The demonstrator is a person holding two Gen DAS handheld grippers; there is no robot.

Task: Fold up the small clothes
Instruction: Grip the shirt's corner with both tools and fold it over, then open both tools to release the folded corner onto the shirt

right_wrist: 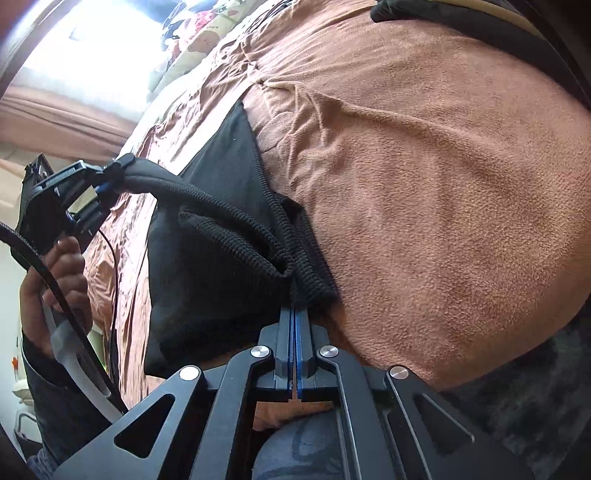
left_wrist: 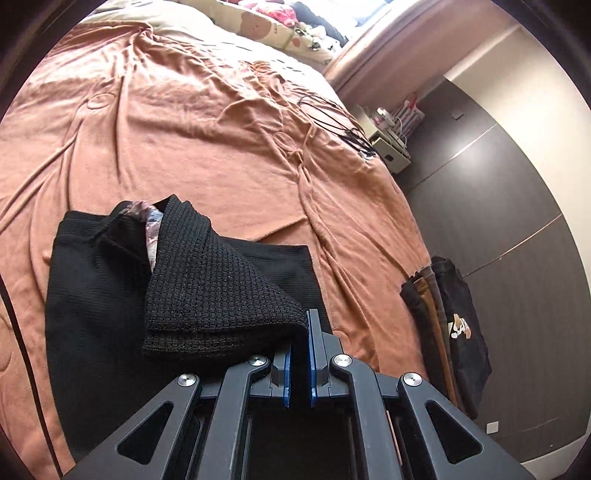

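Lying on the rust-coloured bedspread [left_wrist: 207, 122], a black knit garment [left_wrist: 207, 280] is partly lifted by both tools. Left gripper [left_wrist: 300, 332]: blue-padded jaws nearly together, pinching a doubled, waffle-textured edge of the garment; the raised flap drapes back over the flat part, and a patterned lining [left_wrist: 152, 236] shows in the opening beneath. Right gripper [right_wrist: 295, 314]: jaws pressed close, clamped on a ribbed hem of the same garment [right_wrist: 207, 280] just at the bed's edge, low against the bedspread [right_wrist: 443, 206].

From the right wrist view, the left gripper [right_wrist: 107, 181] appears at far left, biting the other end of the fabric, with the person's hand [right_wrist: 59, 280] wrapped round its handle and a black cable [right_wrist: 55, 288] hanging across it.

Surroundings: thin black wires [left_wrist: 332, 118] lie loose on the bedspread, well apart from the garment. A printed pillow [left_wrist: 266, 29] sits at the head of the bed. Beside the bed, a white nightstand [left_wrist: 391, 151] holds small clutter. Dark wardrobe doors [left_wrist: 498, 206] run along the wall; a dark tote bag [left_wrist: 461, 317] with folded cloth stands against them.
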